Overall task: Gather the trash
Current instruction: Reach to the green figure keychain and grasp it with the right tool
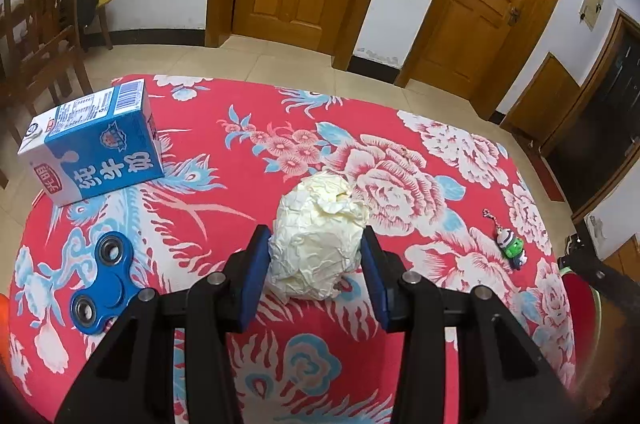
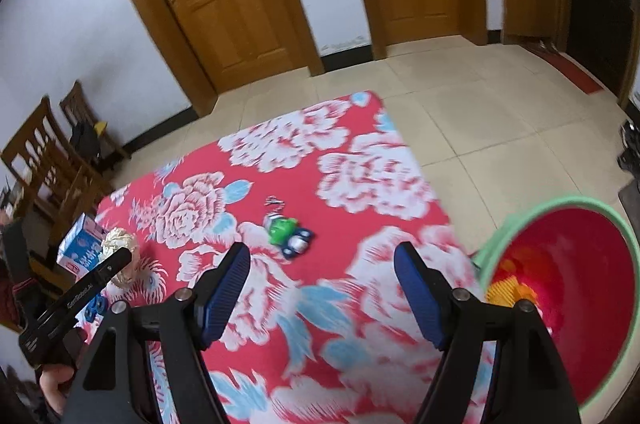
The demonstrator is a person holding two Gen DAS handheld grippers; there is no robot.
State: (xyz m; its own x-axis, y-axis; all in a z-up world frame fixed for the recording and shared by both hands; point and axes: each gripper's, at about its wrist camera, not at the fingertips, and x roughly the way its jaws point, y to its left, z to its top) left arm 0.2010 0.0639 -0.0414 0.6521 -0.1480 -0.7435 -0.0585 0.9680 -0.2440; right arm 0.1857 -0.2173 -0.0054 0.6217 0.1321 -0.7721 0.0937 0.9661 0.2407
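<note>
- Two tongs of mine are up: my left gripper [image 1: 316,256] clasps the crumpled paper ball [image 1: 316,236] over the red floral cloth [image 1: 400,127]
- My right gripper [image 2: 324,284] gapes with nothing in it
- Red bin [image 2: 560,288] with the green rim sits off the cloth's right edge (right of the ball, nearer my right hand), so I judge the ball must travel rightward

Red bin [image 2: 580,304]: right side cut by right-wrist frame edge. Beside bin, floral cloth [image 2: 360,183] motion-blurred. Far from bin, milk carton [image 2: 80,248] partly hidden behind left gripper [image 2: 116,260].
</note>
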